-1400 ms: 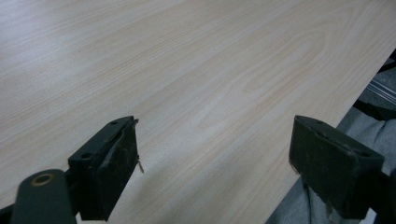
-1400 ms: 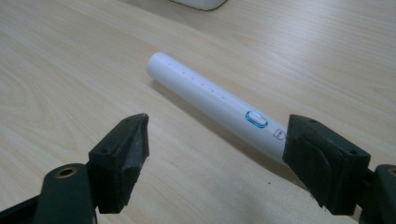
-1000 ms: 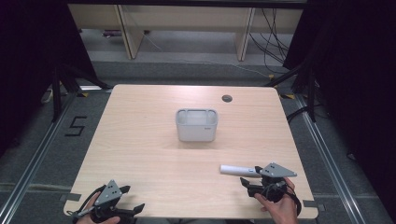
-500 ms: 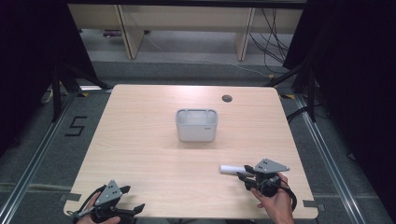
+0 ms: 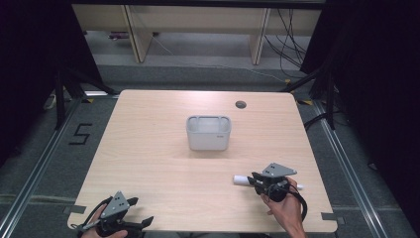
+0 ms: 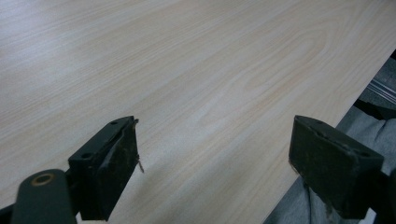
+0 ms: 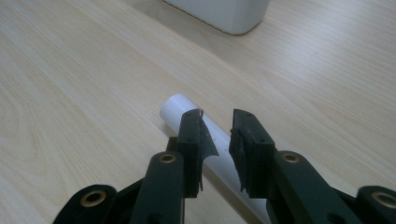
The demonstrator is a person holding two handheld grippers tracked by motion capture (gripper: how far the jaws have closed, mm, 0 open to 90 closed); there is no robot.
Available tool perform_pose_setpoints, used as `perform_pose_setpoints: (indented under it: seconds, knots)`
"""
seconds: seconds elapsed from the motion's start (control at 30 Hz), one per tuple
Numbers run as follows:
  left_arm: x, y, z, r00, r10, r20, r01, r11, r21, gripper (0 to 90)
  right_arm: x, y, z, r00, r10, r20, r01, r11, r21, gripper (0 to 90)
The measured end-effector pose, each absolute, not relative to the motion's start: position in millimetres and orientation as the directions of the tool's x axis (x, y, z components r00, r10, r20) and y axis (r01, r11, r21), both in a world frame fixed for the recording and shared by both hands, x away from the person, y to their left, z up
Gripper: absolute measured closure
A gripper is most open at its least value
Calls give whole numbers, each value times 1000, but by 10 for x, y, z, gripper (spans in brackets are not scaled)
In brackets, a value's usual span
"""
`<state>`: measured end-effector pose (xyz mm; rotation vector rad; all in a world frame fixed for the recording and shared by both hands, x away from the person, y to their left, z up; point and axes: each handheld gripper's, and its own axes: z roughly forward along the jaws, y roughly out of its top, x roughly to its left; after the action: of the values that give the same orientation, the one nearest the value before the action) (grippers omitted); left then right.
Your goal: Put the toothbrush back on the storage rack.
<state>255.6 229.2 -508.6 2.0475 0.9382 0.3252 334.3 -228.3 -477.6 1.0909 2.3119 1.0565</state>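
Right gripper: its 2 black jaws stand a narrow gap apart, directly above a white tube that lies flat on the worktop. The jaws are neither fully together nor visibly pressed on the tube; whether they touch it cannot be told. In the right gripper view the tube's long axis runs from its free round end, just ahead and left of the jaw tips, back under the jaws toward the lower right, so the jaw gap sits at a slant to that axis, not squarely across it. In the high view the right gripper covers the tube's middle, and the white tube juts from it toward the worktop's centre. Beyond it stands a white rectangular bin, well apart. The left gripper rests at the near left corner with jaws wide apart over bare worktop, far from the tube; the right hand is clearly the nearer.
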Motion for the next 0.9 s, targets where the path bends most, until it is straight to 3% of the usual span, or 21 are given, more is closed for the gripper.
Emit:
perform_pose_setpoints:
  seconds: [0.4, 0.67, 0.9]
  knots:
    - [2554, 2287, -5090, 685, 719, -117, 503, -351, 790, 150, 3467, -2213, -4784, -660, 748, -65, 459, 471, 753, 793]
    - [2553, 2289, -5088, 685, 720, -116, 503, -351, 790, 150, 3553, -2141, -4801, -673, 733, -99, 449, 512, 733, 882]
    - [2561, 2308, -5080, 688, 719, -97, 499, -373, 782, 150, 3635, -2075, -4826, -663, 742, -104, 463, 515, 722, 891]
